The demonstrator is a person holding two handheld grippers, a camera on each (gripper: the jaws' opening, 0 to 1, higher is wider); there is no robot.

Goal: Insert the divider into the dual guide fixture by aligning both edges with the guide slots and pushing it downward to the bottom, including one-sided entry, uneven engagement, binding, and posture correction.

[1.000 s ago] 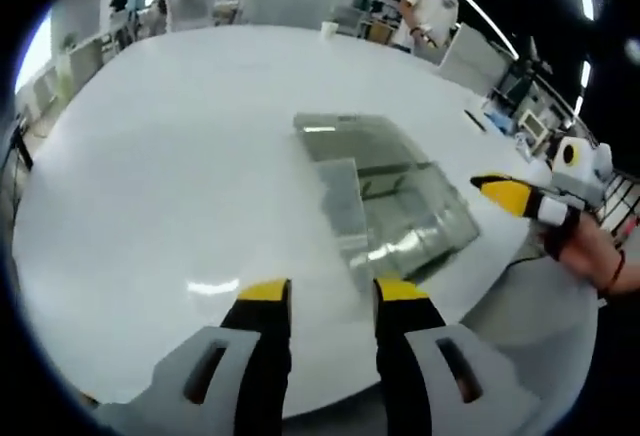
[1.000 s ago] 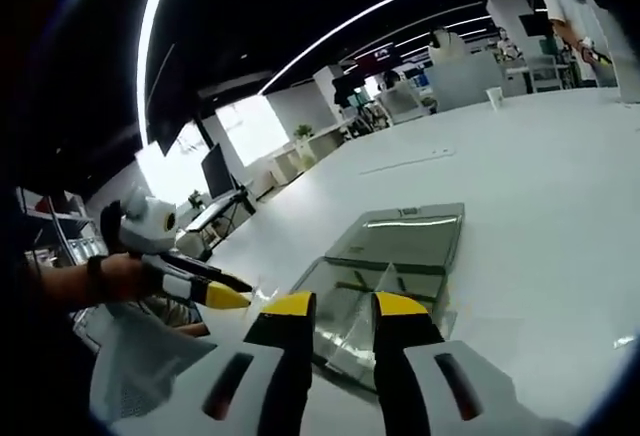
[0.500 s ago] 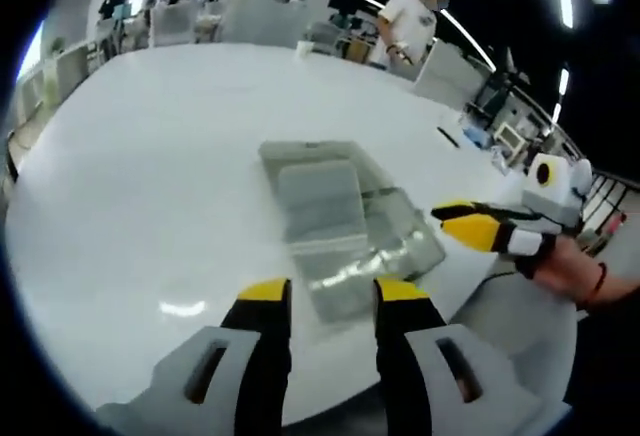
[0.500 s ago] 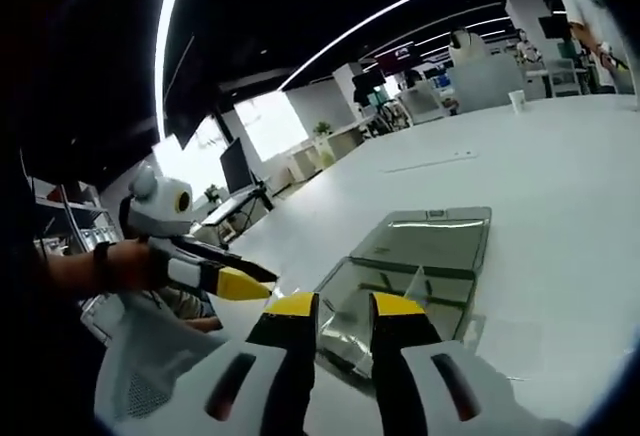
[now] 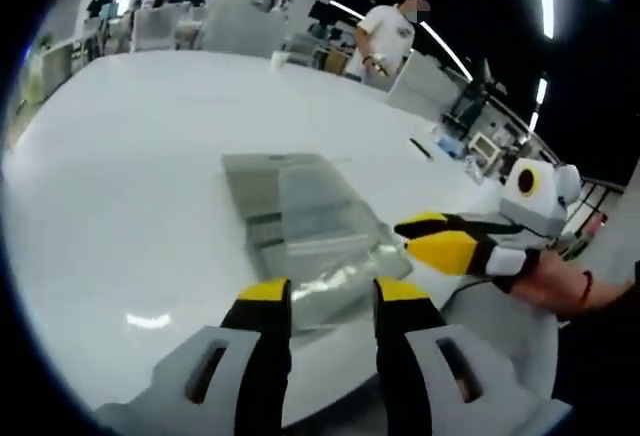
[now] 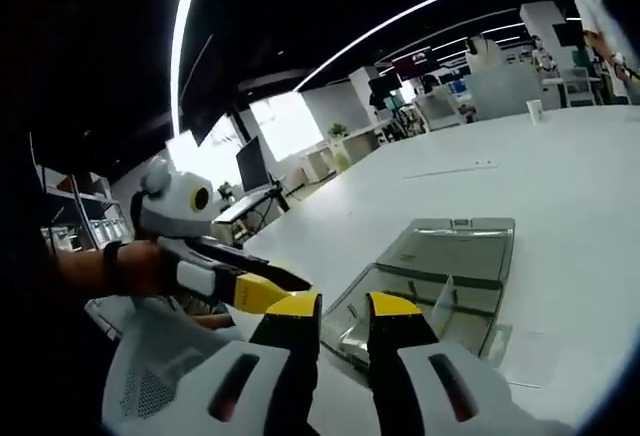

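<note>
Just beyond the spread, empty left claw (image 5: 327, 293) lies the clear fixture (image 5: 300, 226) on the table (image 5: 120, 176).

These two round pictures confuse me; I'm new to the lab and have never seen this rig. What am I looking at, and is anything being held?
No robot here: a person holds a two-jaw gripper in each hand, and a fisheye camera rides on each. In the left gripper view, the left gripper rises from the bottom; the right gripper comes in from the right. The right gripper view looks along the right gripper, with the left gripper entering from the left. On the white table sits a clear dual guide fixture, with a clear divider standing in it. Both grippers' jaws stand apart, and neither holds anything.
</note>
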